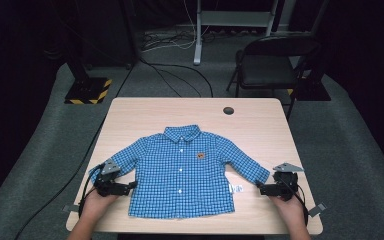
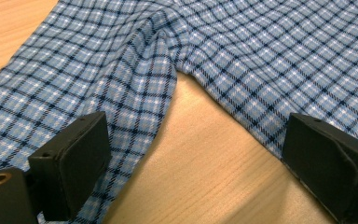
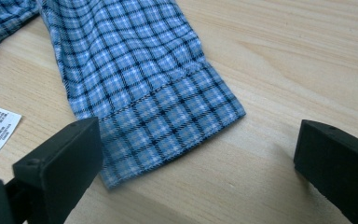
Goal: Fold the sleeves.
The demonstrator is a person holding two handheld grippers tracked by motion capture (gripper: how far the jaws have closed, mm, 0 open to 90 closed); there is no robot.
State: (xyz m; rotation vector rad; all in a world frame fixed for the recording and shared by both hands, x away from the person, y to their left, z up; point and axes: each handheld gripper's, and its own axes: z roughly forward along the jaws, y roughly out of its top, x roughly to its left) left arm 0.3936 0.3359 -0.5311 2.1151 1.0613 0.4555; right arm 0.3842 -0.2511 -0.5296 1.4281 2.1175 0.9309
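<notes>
Small blue checked cotton shirt [image 1: 182,172] lies flat, front up, mid-surface [image 1: 260,120].
Soft, light, floppy: I'd pinch both cuffs; left hand-held gripper [image 1: 130,186] and right hand-held gripper [image 1: 260,187] stand spread, empty.

A pale wooden bench [image 1: 260,125] with a dark round hole [image 1: 228,110]; behind it, a black folding chair [image 1: 270,62] on grey carpet [image 1: 350,140].

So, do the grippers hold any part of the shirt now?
No. Both are open: the left gripper beside one sleeve, the right gripper near the other cuff. Nothing is held.
</notes>
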